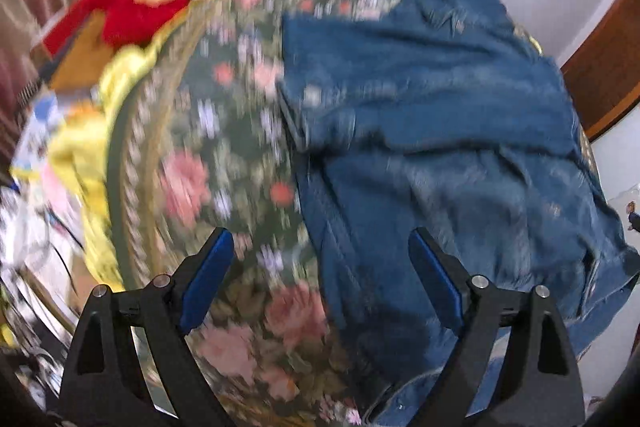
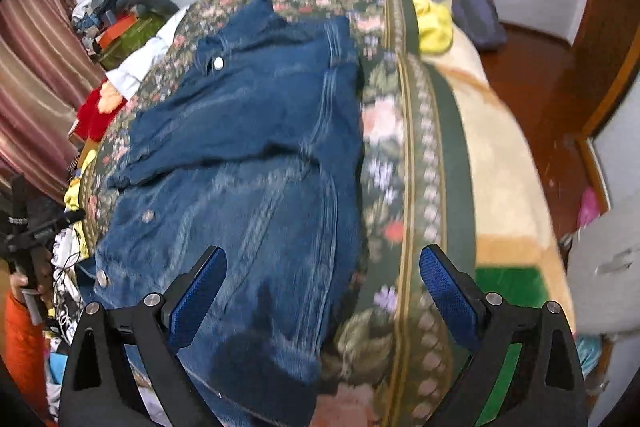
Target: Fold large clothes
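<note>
Denim jacket (image 2: 256, 155) lengthwise on bedspread (image 2: 404, 163), between left hand-held gripper (image 1: 322, 259) and right hand-held gripper (image 2: 322, 275), both wide, empty.

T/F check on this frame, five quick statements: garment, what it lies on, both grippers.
1. The garment on the bed is blue denim. True.
2. The left gripper is clamped on the denim. False: its jaws stand wide apart with nothing between the pads.
3. The denim lies on a floral bedspread. True.
4. The right gripper is shut. False: its jaws stand open above the cloth, holding nothing.
5. The denim is laid out in one flat layer. False: an upper part is folded over the lower part, with a fold edge across the middle.
</note>
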Motion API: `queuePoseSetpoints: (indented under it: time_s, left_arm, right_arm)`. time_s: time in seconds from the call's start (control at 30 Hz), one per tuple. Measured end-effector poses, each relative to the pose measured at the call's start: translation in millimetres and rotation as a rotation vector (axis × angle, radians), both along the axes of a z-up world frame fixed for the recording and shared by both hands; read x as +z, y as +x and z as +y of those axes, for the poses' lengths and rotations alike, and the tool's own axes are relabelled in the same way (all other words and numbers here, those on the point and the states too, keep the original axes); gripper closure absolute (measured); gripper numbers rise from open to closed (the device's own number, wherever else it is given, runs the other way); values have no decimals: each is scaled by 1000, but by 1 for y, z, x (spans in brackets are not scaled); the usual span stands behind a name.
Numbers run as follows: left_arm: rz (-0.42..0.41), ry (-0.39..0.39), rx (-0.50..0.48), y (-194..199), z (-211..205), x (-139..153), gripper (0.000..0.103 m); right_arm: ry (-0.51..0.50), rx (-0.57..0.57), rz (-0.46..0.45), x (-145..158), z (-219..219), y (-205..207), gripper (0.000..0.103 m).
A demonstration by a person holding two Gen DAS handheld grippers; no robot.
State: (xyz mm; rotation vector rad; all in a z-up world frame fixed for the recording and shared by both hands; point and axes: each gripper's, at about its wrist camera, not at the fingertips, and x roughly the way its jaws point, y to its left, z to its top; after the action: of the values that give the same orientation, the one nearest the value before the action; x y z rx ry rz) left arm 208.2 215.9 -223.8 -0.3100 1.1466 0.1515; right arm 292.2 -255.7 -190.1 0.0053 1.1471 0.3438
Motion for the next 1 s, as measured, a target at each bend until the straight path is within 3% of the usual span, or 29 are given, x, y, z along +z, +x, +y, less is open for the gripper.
queuePoseSetpoints:
  time_s: [0.13, 0.33, 0.47, 0.57, 0.63, 0.7, 0.8, 0.9, 1.0]
  left_arm:
    - [77, -125, -3, -13, -12, -32, 14]
    - [118, -204, -1, -25, -32, -65, 13]
    - [106, -325, 93, -36, -25, -78, 14]
    - [87, -378, 106, -46, -23, -78, 23]
    - [75, -382, 76, -49, -27, -72, 44]
    - [67, -372, 43, -48, -32, -61, 60]
    - [25, -240, -6, -42, -45, -35, 77]
    - [-49, -153, -3, -40, -48, -6, 85]
    - [-126, -145, 24, -37, -34, 24, 87]
  right_arm:
    - [-39, 9, 0, -16, 1, -11, 6]
    - [92, -45, 93, -35, -5, -18, 13]
    - [137, -48, 84, -34, 1, -24, 36]
    - [163, -32, 88, -30, 9, -26, 54]
    - [169, -22, 89, -29, 14, -24, 62]
    - [177, -22, 87, -28, 16, -20, 71]
    - [220, -19, 80, -22, 17, -12, 81]
    - [208, 35, 42, -7, 26, -5, 85]
    - [224, 51, -2, 10, 33, 5, 85]
